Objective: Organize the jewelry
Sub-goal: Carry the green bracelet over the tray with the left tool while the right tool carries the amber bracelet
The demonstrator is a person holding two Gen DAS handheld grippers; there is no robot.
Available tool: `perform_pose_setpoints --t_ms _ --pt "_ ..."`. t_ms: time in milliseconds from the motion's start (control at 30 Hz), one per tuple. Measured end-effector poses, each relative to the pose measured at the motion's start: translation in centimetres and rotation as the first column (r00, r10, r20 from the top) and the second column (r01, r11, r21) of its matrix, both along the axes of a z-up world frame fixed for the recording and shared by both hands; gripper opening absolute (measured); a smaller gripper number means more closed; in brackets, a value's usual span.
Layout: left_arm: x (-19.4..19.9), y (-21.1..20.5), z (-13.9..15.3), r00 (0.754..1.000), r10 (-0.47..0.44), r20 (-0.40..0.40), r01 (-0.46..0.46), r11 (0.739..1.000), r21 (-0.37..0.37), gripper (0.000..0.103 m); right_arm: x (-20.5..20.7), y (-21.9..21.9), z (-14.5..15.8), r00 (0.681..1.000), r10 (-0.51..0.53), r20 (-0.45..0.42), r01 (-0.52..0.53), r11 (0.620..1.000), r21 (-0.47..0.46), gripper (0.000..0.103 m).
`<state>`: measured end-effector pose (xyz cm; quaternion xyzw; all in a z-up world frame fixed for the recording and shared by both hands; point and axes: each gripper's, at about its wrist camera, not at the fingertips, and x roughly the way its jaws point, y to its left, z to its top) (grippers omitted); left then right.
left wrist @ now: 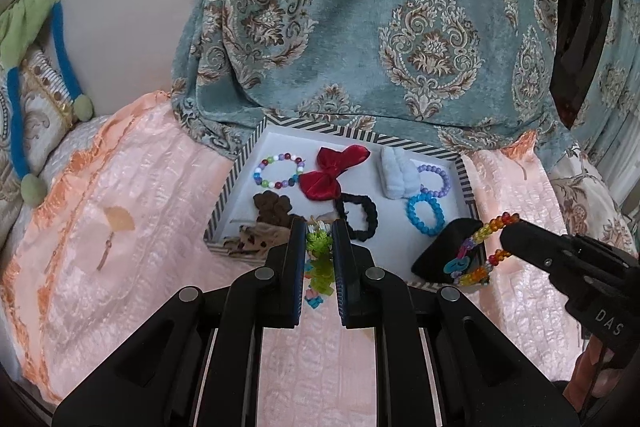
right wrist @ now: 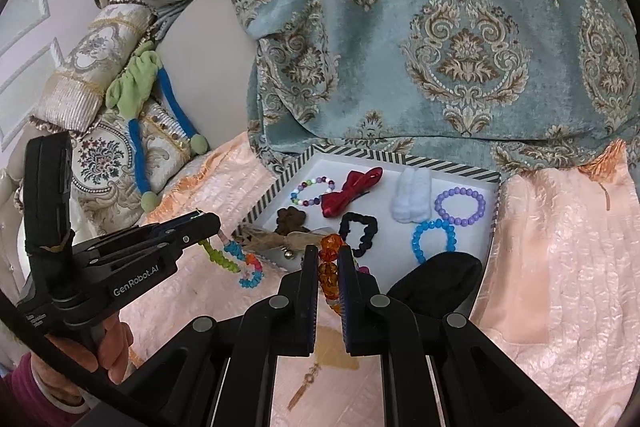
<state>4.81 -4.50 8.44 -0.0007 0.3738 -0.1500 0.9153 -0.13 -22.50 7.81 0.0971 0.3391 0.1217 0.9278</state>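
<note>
Gripping a green beaded bracelet [left wrist: 319, 259], the left gripper [left wrist: 319, 227] hangs before the striped tray [left wrist: 420, 141]. Beside it, the right gripper [right wrist: 328, 255] pinches a rainbow beaded bracelet [left wrist: 486, 251] above the tray's black pouch [right wrist: 436, 283].

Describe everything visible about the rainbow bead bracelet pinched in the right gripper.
The rainbow bead bracelet is a loop of translucent faceted beads, seemingly plastic, running red, orange, yellow and green to purple and blue. It hangs stretched from the right gripper, whose pads are shut on its orange beads, and it is lifted over the near right corner of the striped-rim tray. It passes in front of a black pouch; whether they touch cannot be told.
</note>
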Motion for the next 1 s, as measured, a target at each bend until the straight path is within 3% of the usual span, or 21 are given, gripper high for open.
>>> perform_pose_setpoints --t_ms 700,833,1000 --pt "4.2 -3.4 -1.5 0.999 -0.026 -0.027 0.026 1.0 0.009 0.012 4.4 -0.1 -3.7 0.995 0.033 -0.089 -0.028 0.998 0.057 0.008" --pt "5.7 -3.8 -2.3 0.997 -0.035 -0.073 0.034 0.999 -0.026 0.012 6.5 -1.1 -5.7 0.988 0.022 -0.153 -0.01 0.997 0.078 0.009" --pt "8.6 -4.2 -3.9 0.99 -0.011 -0.14 0.003 0.998 -0.058 0.012 9.1 -2.7 -7.7 0.979 -0.031 -0.204 0.037 0.999 0.027 0.008"
